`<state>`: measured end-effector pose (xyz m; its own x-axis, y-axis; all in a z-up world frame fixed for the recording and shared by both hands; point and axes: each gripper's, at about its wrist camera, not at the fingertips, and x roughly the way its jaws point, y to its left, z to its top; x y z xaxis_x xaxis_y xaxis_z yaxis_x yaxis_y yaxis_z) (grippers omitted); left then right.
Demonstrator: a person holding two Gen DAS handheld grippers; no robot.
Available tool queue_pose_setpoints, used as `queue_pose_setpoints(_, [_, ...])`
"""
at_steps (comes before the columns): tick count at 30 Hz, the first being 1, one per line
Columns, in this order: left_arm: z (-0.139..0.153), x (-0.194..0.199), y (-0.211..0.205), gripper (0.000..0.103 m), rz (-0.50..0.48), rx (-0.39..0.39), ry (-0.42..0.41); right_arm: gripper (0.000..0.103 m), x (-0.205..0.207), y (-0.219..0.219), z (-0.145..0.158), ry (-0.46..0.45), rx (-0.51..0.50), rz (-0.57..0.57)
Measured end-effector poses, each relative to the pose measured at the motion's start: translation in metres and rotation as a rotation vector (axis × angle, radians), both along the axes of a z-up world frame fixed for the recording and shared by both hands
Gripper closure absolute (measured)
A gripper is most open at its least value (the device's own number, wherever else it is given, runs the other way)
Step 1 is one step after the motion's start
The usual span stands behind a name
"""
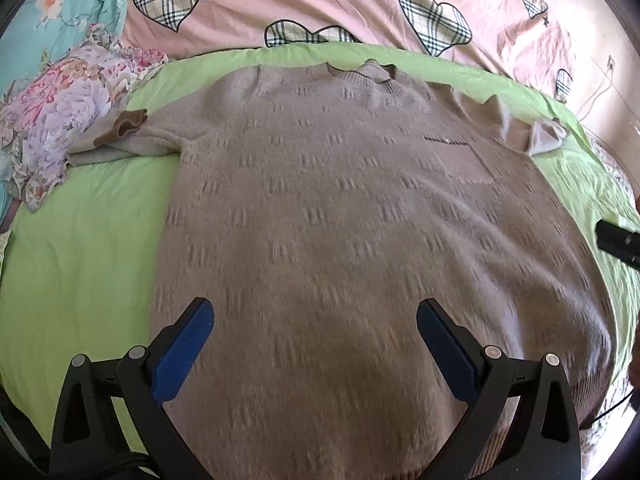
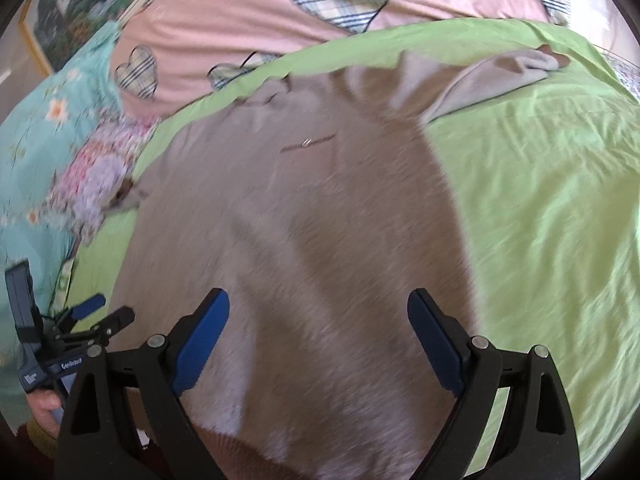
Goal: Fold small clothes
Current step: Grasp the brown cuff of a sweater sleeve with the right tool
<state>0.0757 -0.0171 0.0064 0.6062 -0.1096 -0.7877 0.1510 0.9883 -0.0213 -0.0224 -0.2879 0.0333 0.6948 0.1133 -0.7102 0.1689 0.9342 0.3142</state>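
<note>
Right now I'm looking over the green sheet (image 1: 100, 240), where the beige sweater (image 1: 340, 200) is lying flat, its long axis running straight away from me, collar toward the far edge. I'm holding my left gripper (image 1: 316, 340) and right gripper (image 2: 318, 332) wide apart and empty above the near hem, left nearer the brown-cuffed sleeve (image 1: 124, 132).

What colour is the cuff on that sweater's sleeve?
Brown, darker than the taupe sweater. The cuff shows best in the left wrist view.
</note>
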Motion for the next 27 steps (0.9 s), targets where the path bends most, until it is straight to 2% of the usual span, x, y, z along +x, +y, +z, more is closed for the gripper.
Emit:
queue_pose_setpoints(6, [0.010,0.033,0.002,0.001,0.017,-0.006,-0.004,0.013,0.026,-0.074,0.024,-0.028,0.084,-0.107])
queue_pose_setpoints(10, [0.017,0.054,0.002,0.001,0.027,0.002,-0.014,0.026,0.063,-0.131,0.040,-0.017,0.045,-0.221])
queue_pose_setpoints(14, [0.015,0.073,0.004,0.001,0.047,-0.014,0.007,0.039,0.111,-0.204,0.044,0.003,0.058,-0.337])
queue_pose_setpoints(17, [0.008,0.086,0.003,0.001,0.056,-0.014,0.035,0.045,0.142,-0.247,0.043,0.019,0.055,-0.401])
queue_pose_setpoints(23, [-0.012,0.108,-0.004,0.001,0.072,0.000,0.093,0.046,0.209,-0.315,0.032,0.087,-0.014,-0.510])
queue_pose_setpoints(27, [-0.024,0.120,-0.009,0.001,0.075,-0.011,0.131,0.046,0.244,-0.351,0.008,0.189,-0.018,-0.558])
